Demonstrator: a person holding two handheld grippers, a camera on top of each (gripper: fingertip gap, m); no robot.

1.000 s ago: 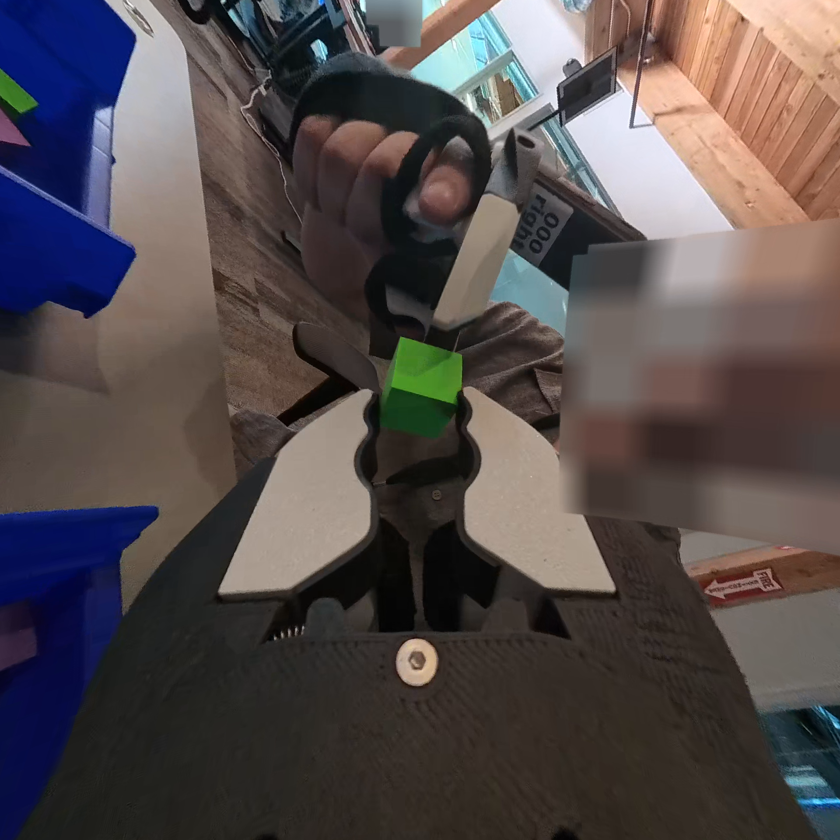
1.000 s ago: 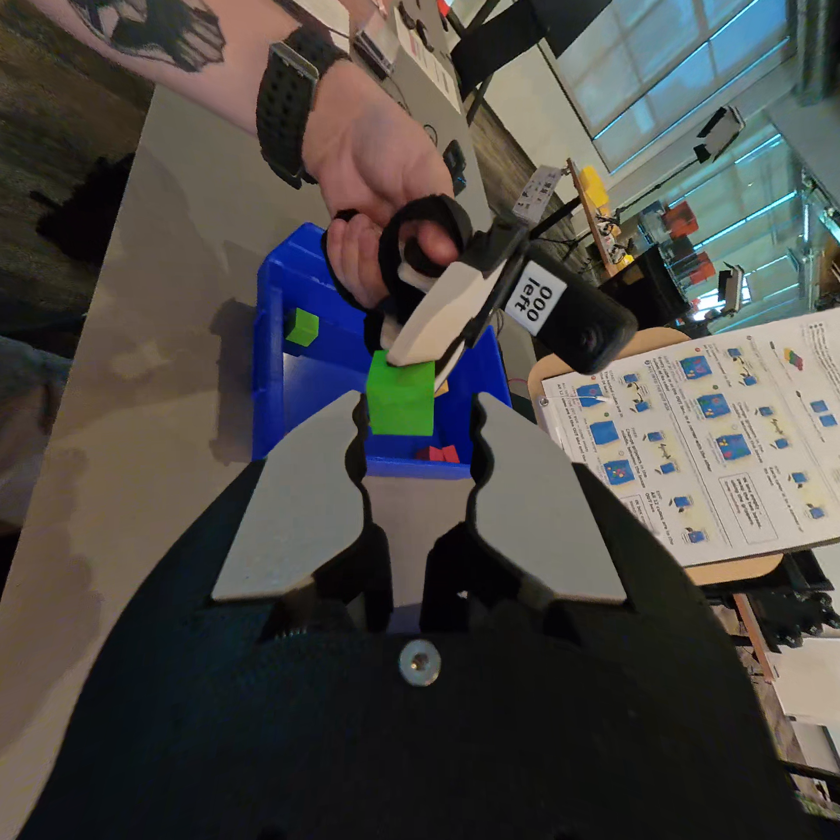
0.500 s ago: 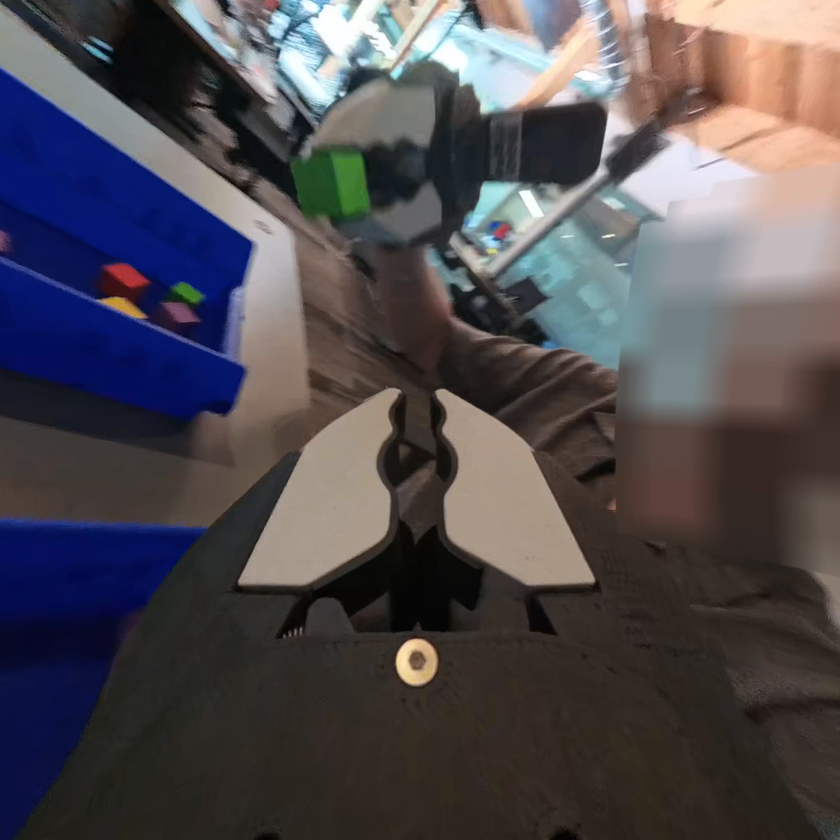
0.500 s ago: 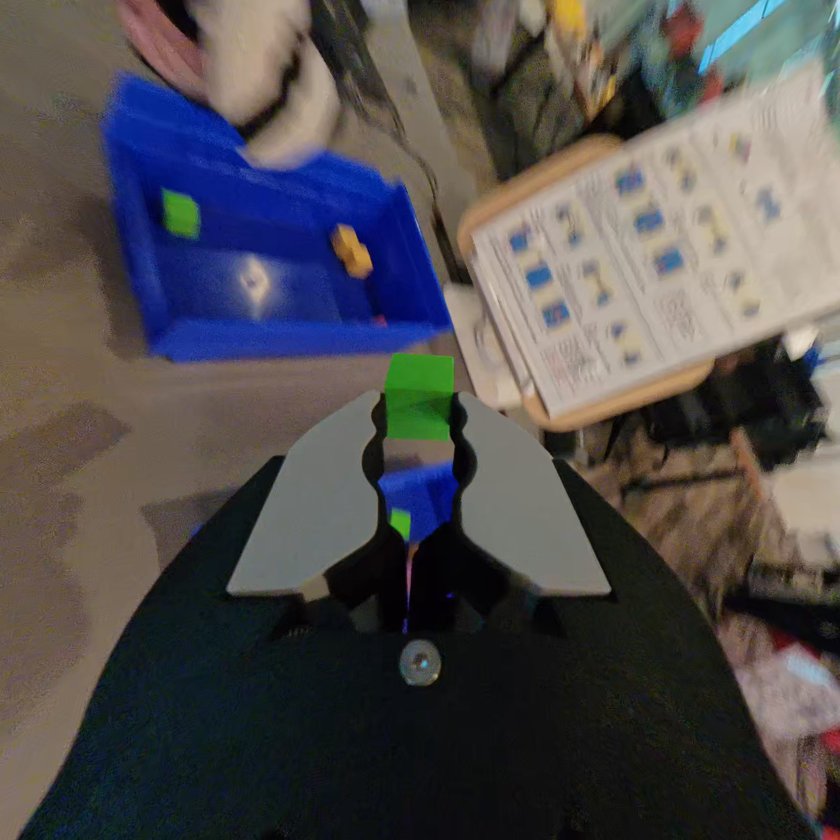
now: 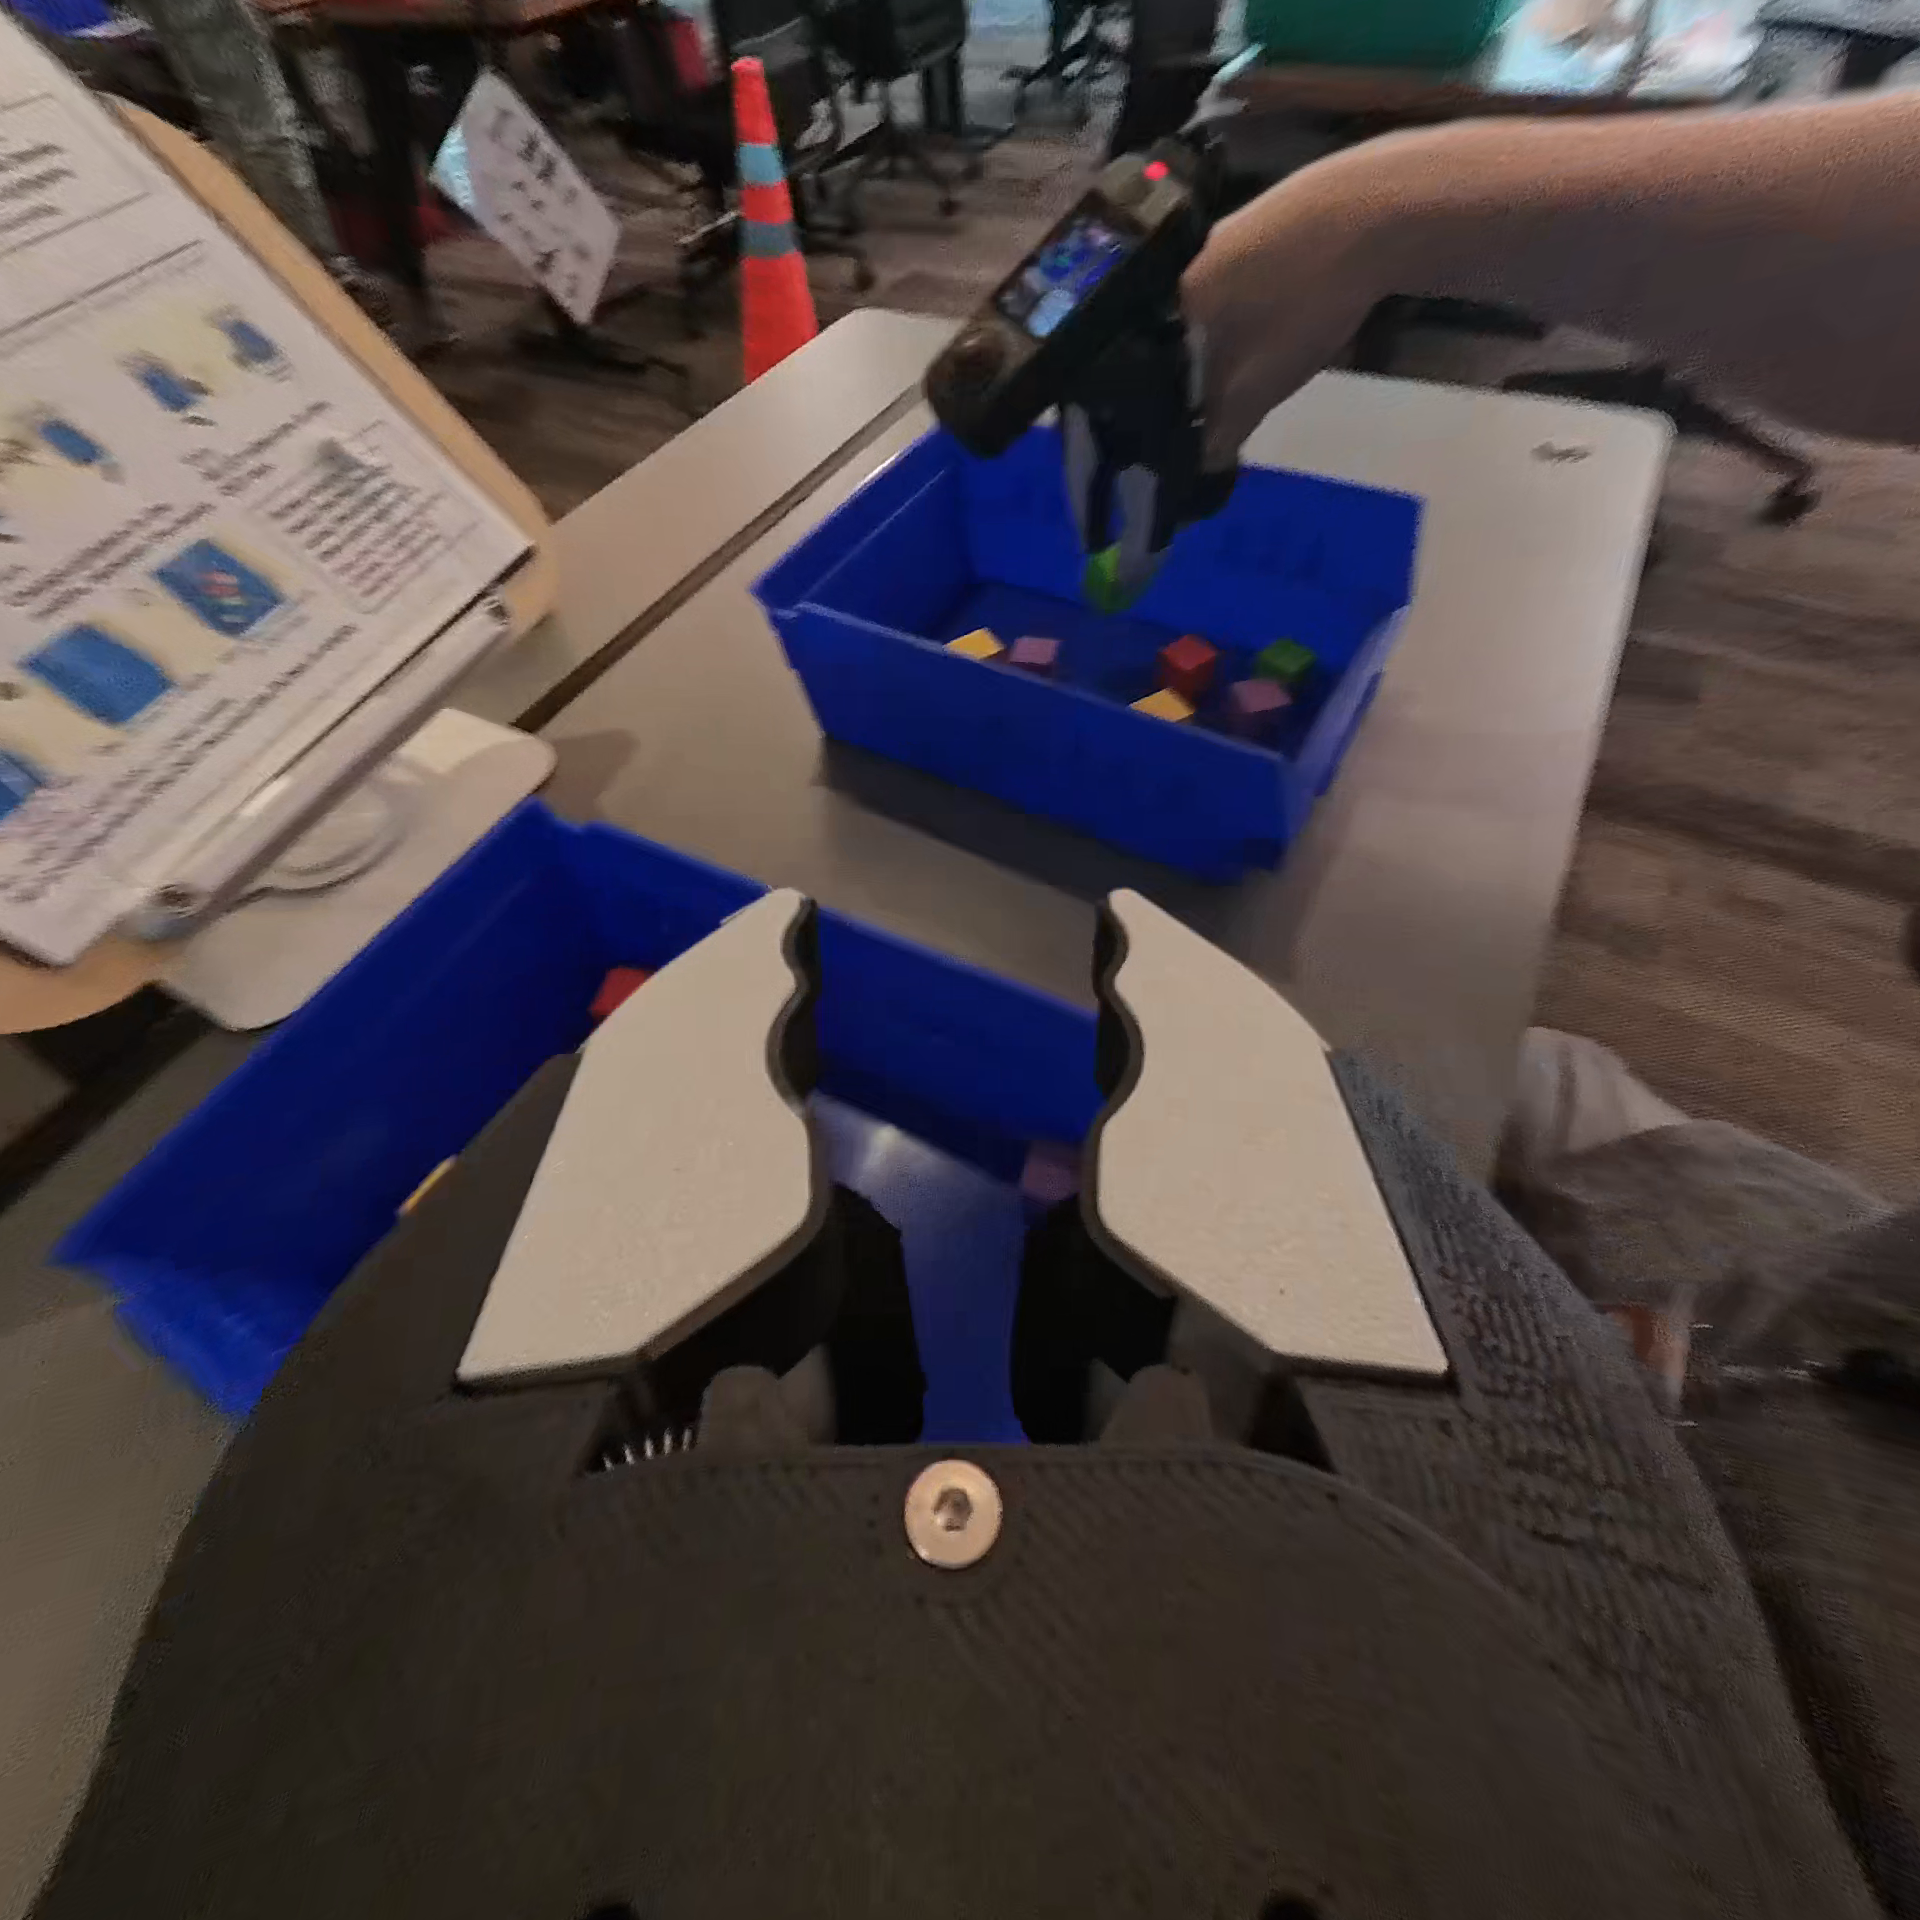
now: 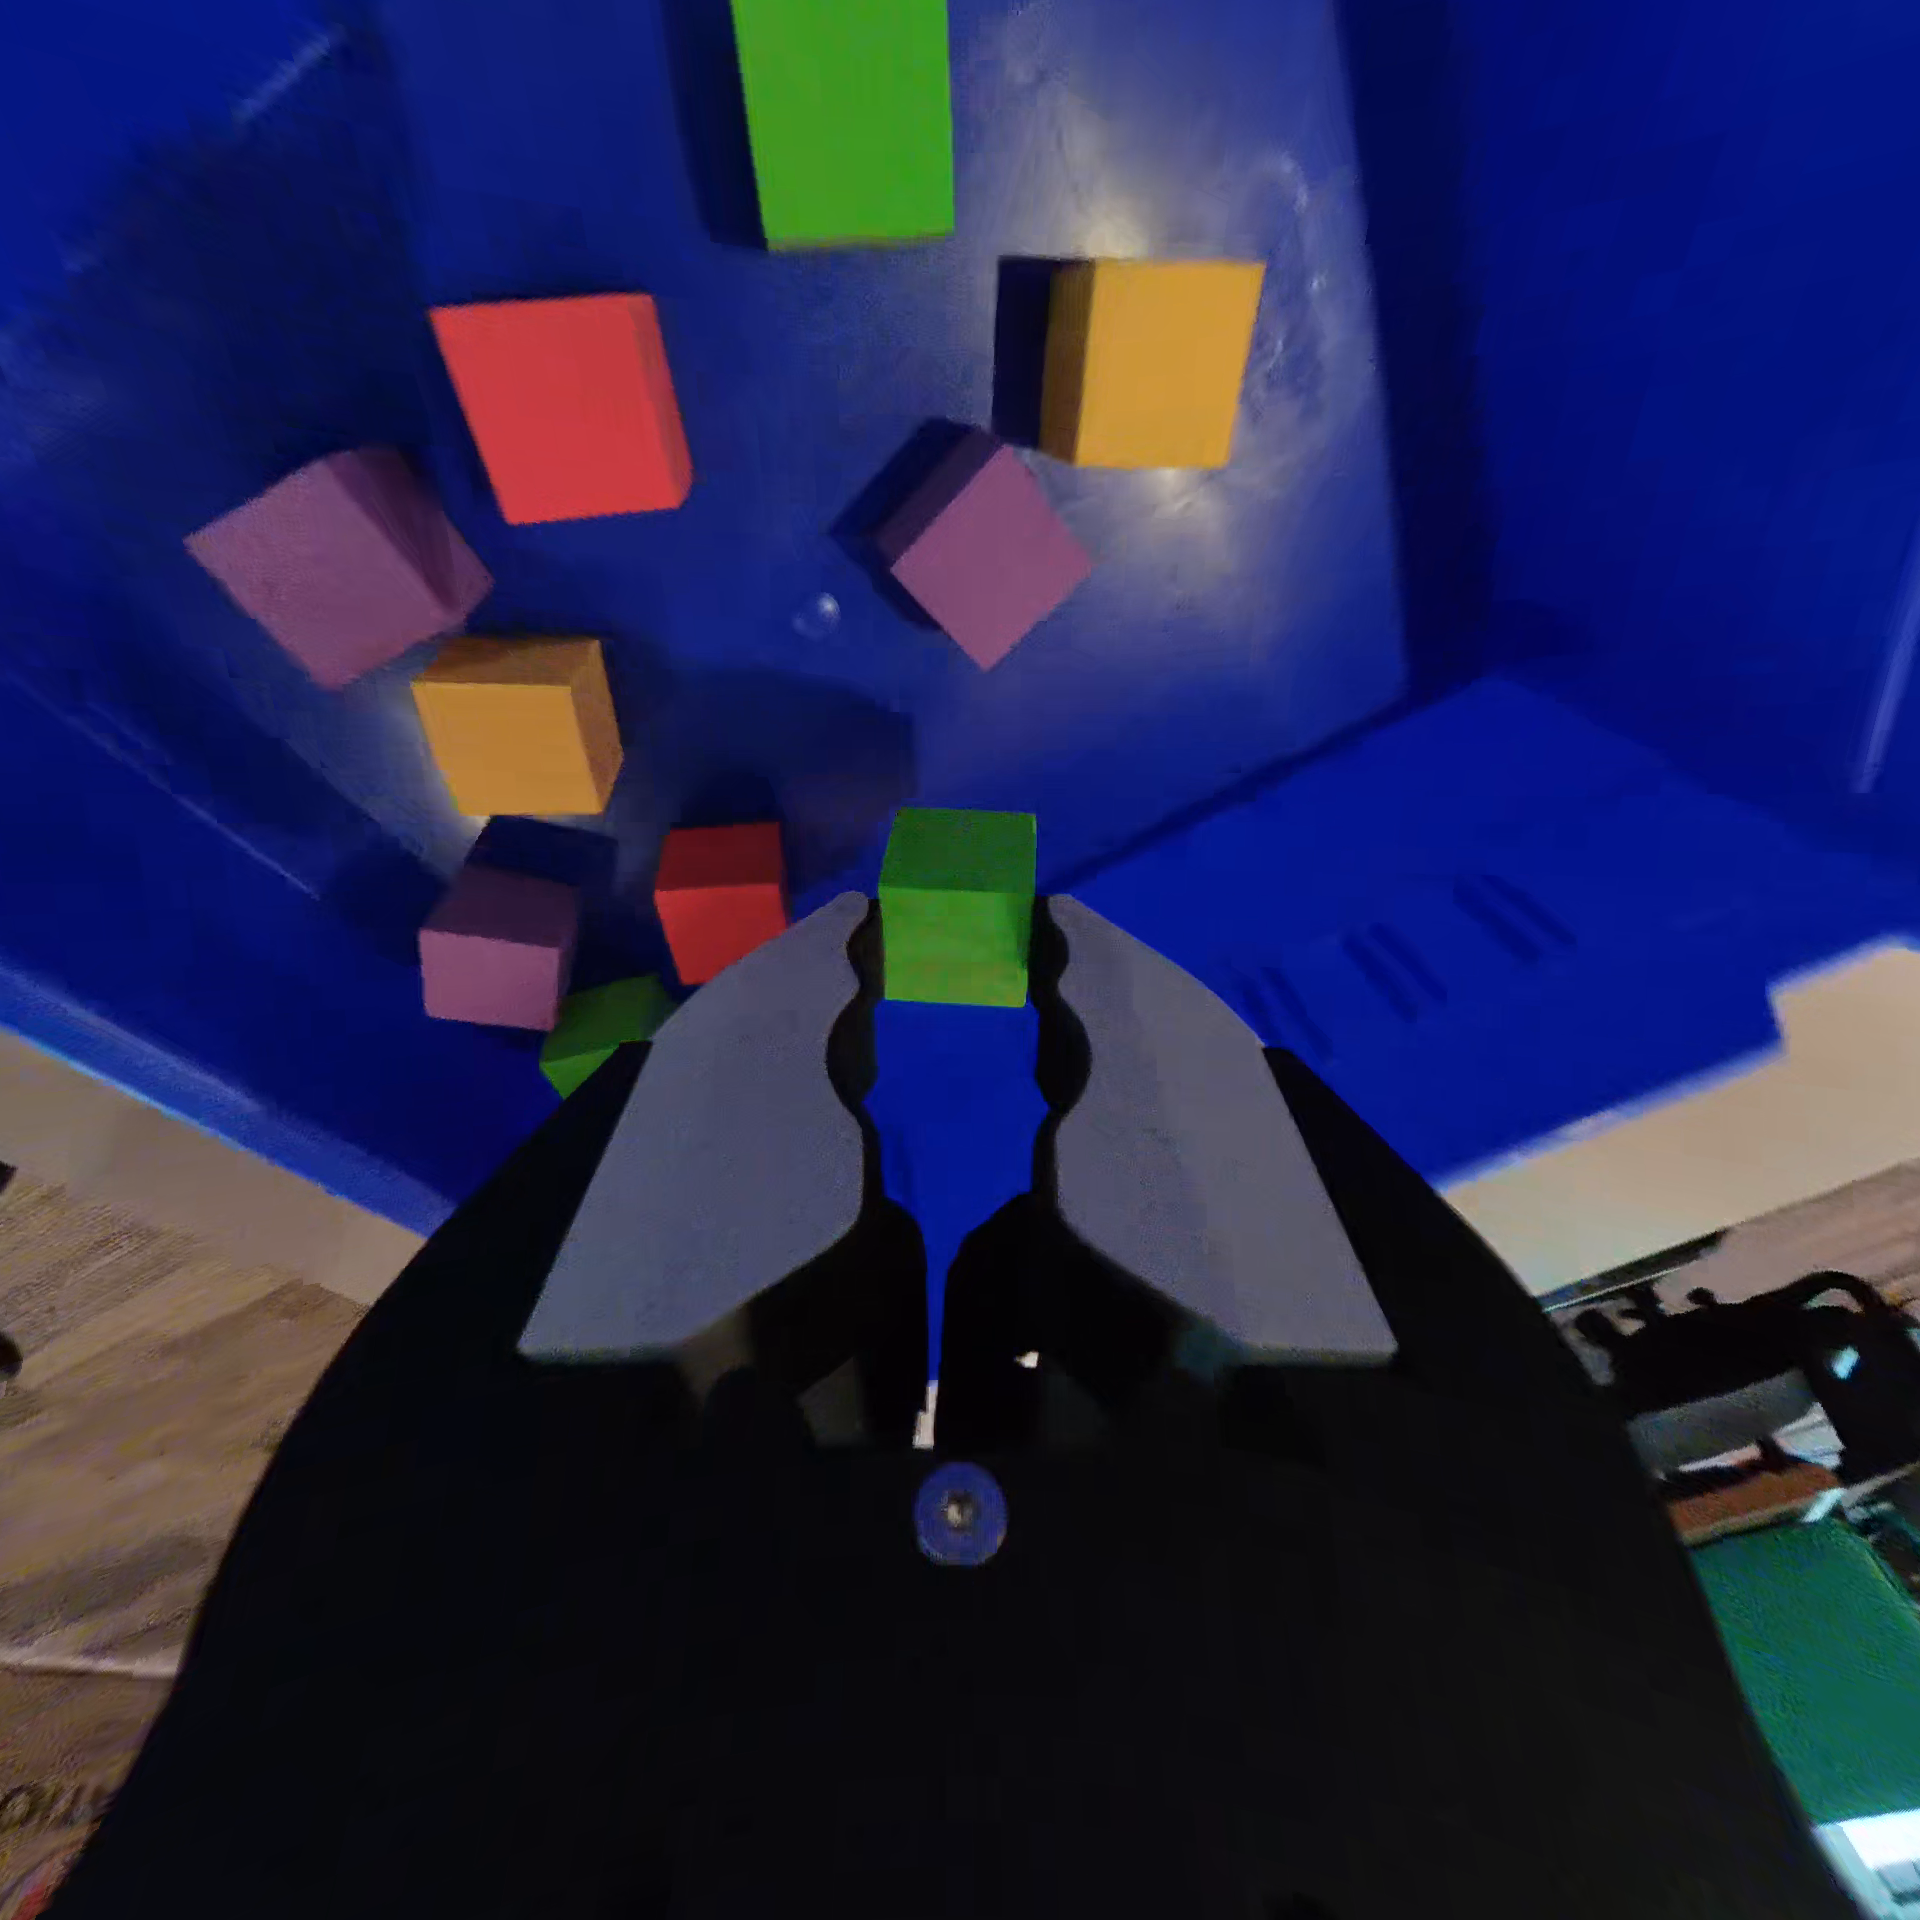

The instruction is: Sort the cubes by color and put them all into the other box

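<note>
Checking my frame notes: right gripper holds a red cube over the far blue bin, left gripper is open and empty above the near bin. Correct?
One thing is off: the cube in the right gripper is green, not red, as the right wrist view shows. The rest holds: it hangs over the far blue bin, and the left gripper is open and empty above the near bin.

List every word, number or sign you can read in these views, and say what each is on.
Instruction sheet at left: printed lines and pictures, too blurred to read.
White sign in the background: too small and blurred to read.
Small lit screen: no legible text.
Right wrist view: no writing in view.
</note>
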